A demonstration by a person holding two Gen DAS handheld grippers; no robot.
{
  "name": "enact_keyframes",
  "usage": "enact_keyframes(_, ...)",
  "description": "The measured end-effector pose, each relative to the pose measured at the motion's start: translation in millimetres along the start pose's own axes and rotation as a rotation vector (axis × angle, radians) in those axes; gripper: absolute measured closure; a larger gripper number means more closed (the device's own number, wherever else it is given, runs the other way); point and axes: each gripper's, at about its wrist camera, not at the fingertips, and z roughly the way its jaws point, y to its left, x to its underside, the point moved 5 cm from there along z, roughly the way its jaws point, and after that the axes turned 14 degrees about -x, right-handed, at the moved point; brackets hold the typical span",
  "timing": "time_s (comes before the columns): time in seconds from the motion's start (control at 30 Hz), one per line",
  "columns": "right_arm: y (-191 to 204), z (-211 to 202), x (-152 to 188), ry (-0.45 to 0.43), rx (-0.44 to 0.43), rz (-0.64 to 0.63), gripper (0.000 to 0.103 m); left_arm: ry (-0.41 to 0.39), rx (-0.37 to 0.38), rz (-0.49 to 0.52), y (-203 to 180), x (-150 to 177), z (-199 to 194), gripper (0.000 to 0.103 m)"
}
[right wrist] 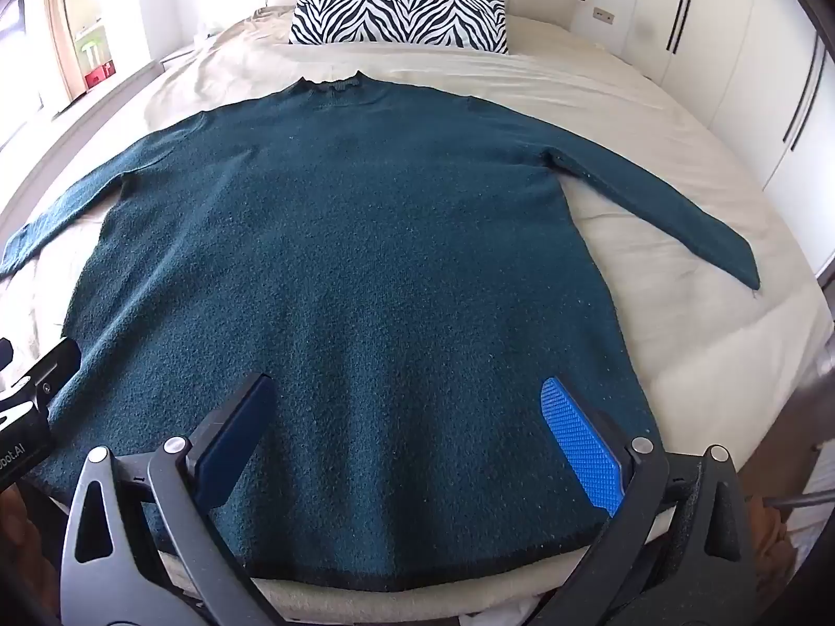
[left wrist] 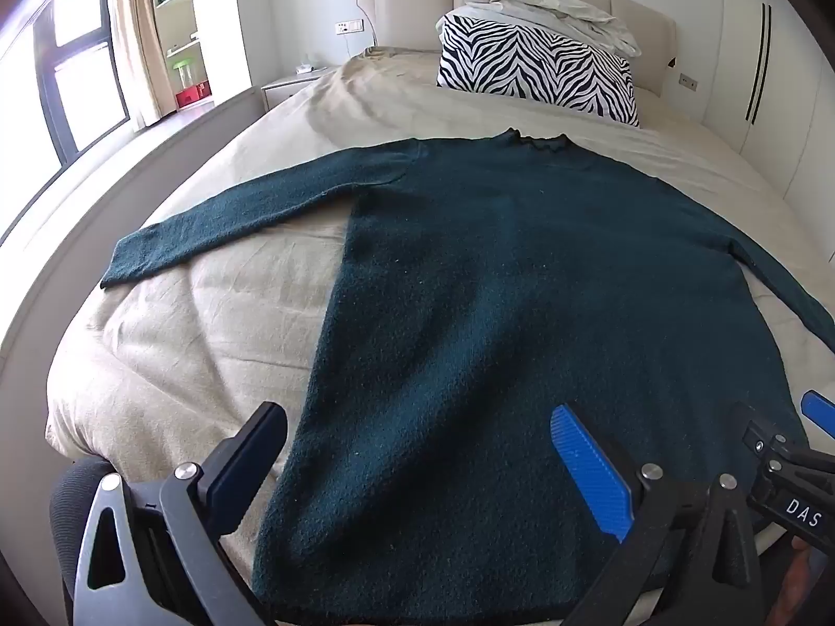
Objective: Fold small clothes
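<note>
A dark teal long-sleeved sweater [left wrist: 496,287] lies flat on the beige bed, collar away from me, both sleeves spread out to the sides; it also shows in the right wrist view [right wrist: 355,271]. My left gripper [left wrist: 417,448] is open and empty, just above the hem at the sweater's lower left. My right gripper [right wrist: 407,417] is open and empty above the hem at the lower right. Its blue pad shows at the right edge of the left wrist view [left wrist: 816,412]. The left sleeve cuff [left wrist: 120,266] and right sleeve cuff [right wrist: 741,266] lie on the sheet.
A zebra-print pillow [left wrist: 537,68] with a crumpled white duvet [left wrist: 553,5] on it sits against the headboard. The beige bed sheet [left wrist: 209,323] surrounds the sweater. White wardrobe doors [right wrist: 756,52] stand on the right, a window and curtain [left wrist: 125,36] on the left.
</note>
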Motion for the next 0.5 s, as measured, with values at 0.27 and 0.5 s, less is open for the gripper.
enact_keyframes(0.27,-1.3,4.8,-0.8,-0.003,-0.005,-0.003,0.000,-0.007,-0.009,0.009,1.5,-0.1,1.2,0.000)
enact_keyframes(0.5,0.4,2.8,0.6,0.005,0.003,-0.001,0.000,0.000,-0.004,0.006,6.2,0.8,2.7,0.000)
